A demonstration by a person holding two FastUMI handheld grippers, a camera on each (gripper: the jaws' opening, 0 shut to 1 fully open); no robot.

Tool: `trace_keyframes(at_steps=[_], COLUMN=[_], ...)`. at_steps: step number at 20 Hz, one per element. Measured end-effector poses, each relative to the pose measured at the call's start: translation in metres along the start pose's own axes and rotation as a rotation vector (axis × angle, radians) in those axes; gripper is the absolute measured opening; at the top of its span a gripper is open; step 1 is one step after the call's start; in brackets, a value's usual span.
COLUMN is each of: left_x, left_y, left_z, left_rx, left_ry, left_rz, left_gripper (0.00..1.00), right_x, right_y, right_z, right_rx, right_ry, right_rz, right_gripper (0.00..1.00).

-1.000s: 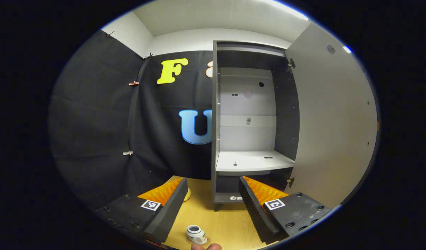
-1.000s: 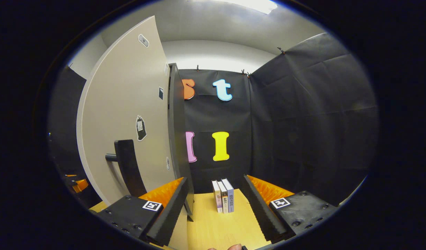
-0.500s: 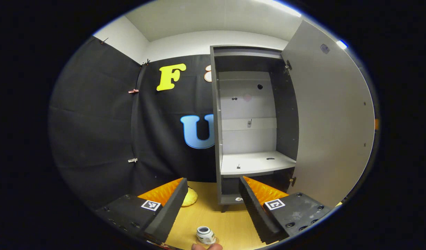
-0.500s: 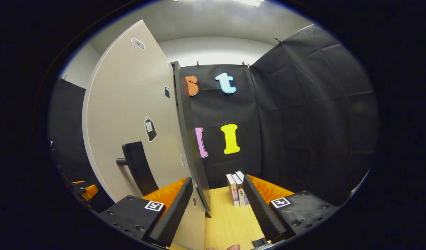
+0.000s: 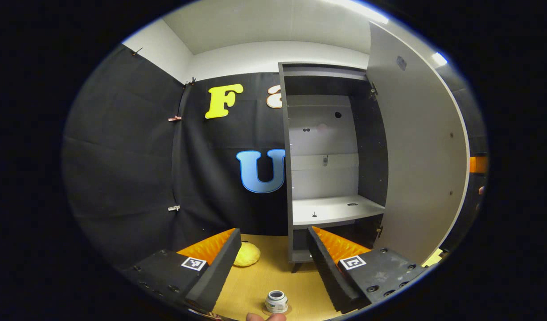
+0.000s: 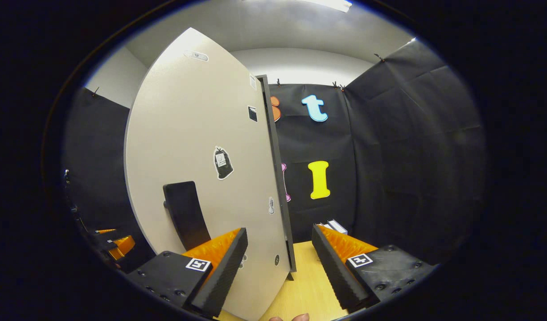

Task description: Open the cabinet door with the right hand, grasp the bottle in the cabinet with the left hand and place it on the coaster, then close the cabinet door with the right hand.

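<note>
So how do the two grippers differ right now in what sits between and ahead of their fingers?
The left gripper has bare tabletop and the bottle between its fingers, facing the open cabinet. The right gripper straddles the edge of the cabinet door, its left finger overlapping the door's outer face near the handle; contact is unclear. Both are open and hold nothing.

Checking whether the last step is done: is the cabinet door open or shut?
Open. In the left gripper view the cabinet door stands swung out to the right, baring the shelf inside.
</note>
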State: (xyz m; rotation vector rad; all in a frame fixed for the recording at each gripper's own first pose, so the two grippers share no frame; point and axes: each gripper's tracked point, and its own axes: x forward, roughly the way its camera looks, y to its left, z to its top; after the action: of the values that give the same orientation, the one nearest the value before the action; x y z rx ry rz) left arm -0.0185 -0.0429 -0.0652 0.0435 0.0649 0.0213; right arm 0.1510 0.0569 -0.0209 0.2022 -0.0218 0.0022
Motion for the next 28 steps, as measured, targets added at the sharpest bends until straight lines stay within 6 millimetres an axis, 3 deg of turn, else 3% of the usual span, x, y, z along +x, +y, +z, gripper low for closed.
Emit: trace_keyframes(at_steps=[8, 13, 17, 19, 23, 28], left_x=[0.003, 0.004, 0.005, 0.005, 0.009, 0.012], left_y=[0.015, 0.023, 0.032, 0.034, 0.038, 0.034], left_z=[0.007, 0.01, 0.008, 0.008, 0.01, 0.012], left_rx=[0.003, 0.001, -0.004, -0.014, -0.018, -0.022], left_ry=[-0.019, -0.03, -0.029, -0.031, -0.033, -0.035], left_rz=[-0.028, -0.037, -0.033, -0.034, -0.036, -0.049], left_gripper=[0.92, 0.93, 0.93, 0.92, 0.93, 0.93], right_x=[0.01, 0.014, 0.014, 0.014, 0.015, 0.015], right_y=[0.041, 0.083, 0.128, 0.14, 0.146, 0.135], right_z=[-0.008, -0.019, -0.021, -0.022, -0.024, -0.026], right_rx=[0.006, -0.008, -0.036, -0.048, -0.06, -0.071], right_ry=[0.004, 0.02, 0.021, 0.016, 0.016, 0.027], right_rz=[-0.003, 0.063, 0.157, 0.179, 0.183, 0.149], right_gripper=[0.95, 0.95, 0.97, 0.98, 0.98, 0.98])
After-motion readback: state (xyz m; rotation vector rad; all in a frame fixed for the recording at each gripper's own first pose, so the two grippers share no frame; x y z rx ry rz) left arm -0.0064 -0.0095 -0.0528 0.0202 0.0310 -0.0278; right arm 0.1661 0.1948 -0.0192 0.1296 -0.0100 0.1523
